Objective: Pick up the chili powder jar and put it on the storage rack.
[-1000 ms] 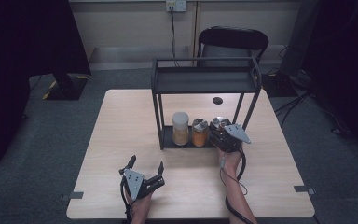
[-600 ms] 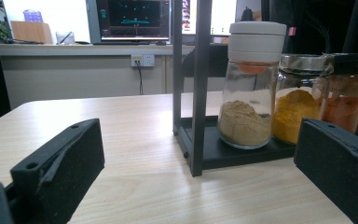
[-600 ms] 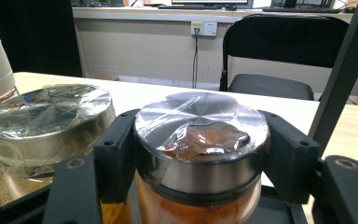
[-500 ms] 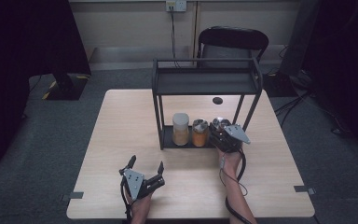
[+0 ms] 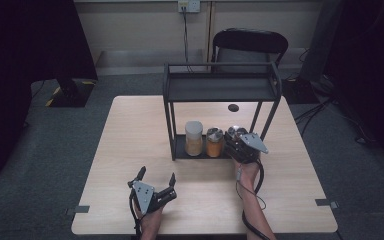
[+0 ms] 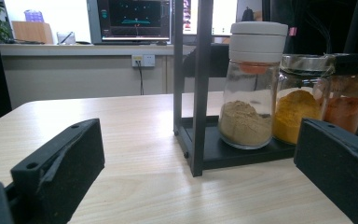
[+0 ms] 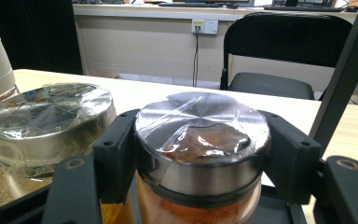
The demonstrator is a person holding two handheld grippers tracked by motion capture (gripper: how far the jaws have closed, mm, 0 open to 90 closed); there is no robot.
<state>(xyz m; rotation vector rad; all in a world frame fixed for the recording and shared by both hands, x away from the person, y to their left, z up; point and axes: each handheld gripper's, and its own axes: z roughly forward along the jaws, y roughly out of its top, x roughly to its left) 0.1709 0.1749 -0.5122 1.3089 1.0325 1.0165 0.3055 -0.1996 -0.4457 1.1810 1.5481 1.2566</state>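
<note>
**Supervisor:** Report from the rack outward, nearest first.

**Operator:** My left gripper sits on the table well in front of the rack, jaws wide apart with nothing between them. My right gripper is at the rack's lower shelf, at its right end. Its jaws are clamped on the red spice jar, pads pressing both sides just under the metal lid.

**Supervisor:** Neighbours?

**Operator:** The yellow spice jar stands just beside it, toward the rack's middle; the white-capped jar is next along. Behind the rack is a black chair.

**Supervisor:** Handling?

**Operator:** I judge it rigid glass, smooth and breakable, moderately heavy since it is nearly full. The lid carries loose film that may slip, so I would grip the glass shoulder below the lid. Clearance to the yellow jar and the rack's right post is tight.
</note>
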